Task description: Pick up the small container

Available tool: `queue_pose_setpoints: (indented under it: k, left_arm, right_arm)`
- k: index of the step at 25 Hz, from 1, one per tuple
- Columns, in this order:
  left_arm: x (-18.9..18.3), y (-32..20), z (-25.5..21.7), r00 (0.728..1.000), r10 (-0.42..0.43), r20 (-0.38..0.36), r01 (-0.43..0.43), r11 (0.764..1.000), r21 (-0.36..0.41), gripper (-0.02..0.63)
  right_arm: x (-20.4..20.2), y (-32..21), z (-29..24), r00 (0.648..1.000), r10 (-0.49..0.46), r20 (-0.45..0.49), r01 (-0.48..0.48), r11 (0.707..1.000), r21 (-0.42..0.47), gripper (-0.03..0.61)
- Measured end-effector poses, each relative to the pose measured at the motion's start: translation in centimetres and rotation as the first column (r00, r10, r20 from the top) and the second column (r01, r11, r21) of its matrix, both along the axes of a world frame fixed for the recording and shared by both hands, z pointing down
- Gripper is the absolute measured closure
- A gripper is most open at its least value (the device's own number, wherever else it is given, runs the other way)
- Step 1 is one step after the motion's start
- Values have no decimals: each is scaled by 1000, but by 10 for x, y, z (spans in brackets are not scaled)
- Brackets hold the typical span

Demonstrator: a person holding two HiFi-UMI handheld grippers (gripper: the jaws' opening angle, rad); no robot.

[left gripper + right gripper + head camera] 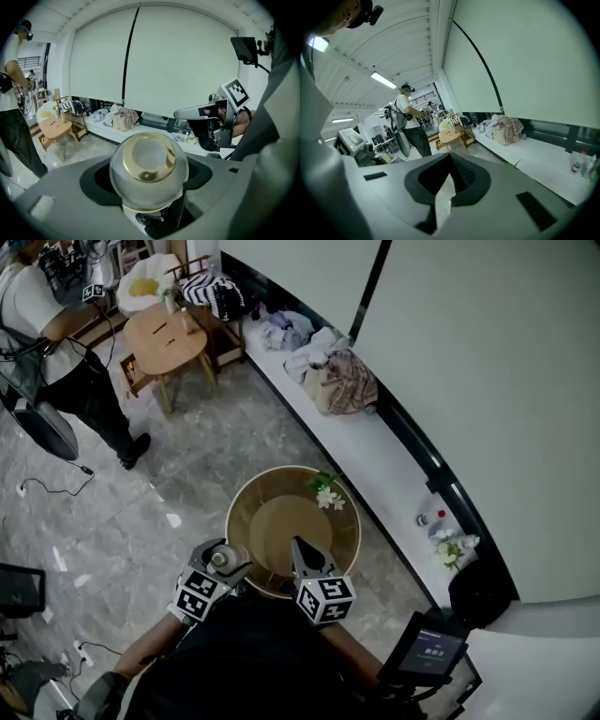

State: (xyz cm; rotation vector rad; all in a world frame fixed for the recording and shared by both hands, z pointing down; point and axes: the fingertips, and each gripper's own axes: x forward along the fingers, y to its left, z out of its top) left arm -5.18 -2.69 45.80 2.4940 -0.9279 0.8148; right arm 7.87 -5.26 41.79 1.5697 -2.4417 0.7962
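Observation:
The small container (pixel 223 558) is a round silver pot with a gold-rimmed lid. It is held off the left edge of the round wooden table (pixel 349 521), with my left gripper (pixel 228 564) shut on it. In the left gripper view the container (pixel 149 171) fills the space between the jaws, lid towards the camera. My right gripper (pixel 300 549) hovers over the table's near side, jaws shut and empty. It also shows at the right of the left gripper view, the right gripper (pixel 187 113) pointing left. In its own view the right gripper (pixel 445 187) has its jaws pressed together.
White flowers (pixel 328 495) lie at the table's far rim. A white window ledge (pixel 384 456) carries clothes and bags (pixel 337 381) and small bottles (pixel 433 517). A person (pixel 66 343) stands by a small wooden table (pixel 164 338) at far left. A screen (pixel 427 648) sits at my right.

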Motion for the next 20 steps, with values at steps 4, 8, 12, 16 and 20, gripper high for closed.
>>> queue_pose_setpoints:
  k: [4,8,12,16,20]
  left_arm:
    - [0,0,-3,1000,7,-6,-7,1000,0,283]
    - [1,-3,-7,1000,8,-19,-8,1000,-7,283]
    - [0,-2,-8,999,9,-38,-10,1000,-7,282]
    - [1,-5,-10,999,14,-43,-15,1000,-9,282]
    - [1,-7,-10,999,16,-49,-17,1000,-13,282]
  right_arm:
    - [-2,2,-2,1000,1,5,-1,1000,3,574]
    - [-4,-1,-7,1000,-7,16,7,1000,16,574]
    - [-7,0,-10,1000,-10,8,10,1000,27,574]
    - [-7,1,-11,1000,-4,8,4,1000,24,574]
    - [-8,1,-12,1000,-4,20,4,1000,30,574]
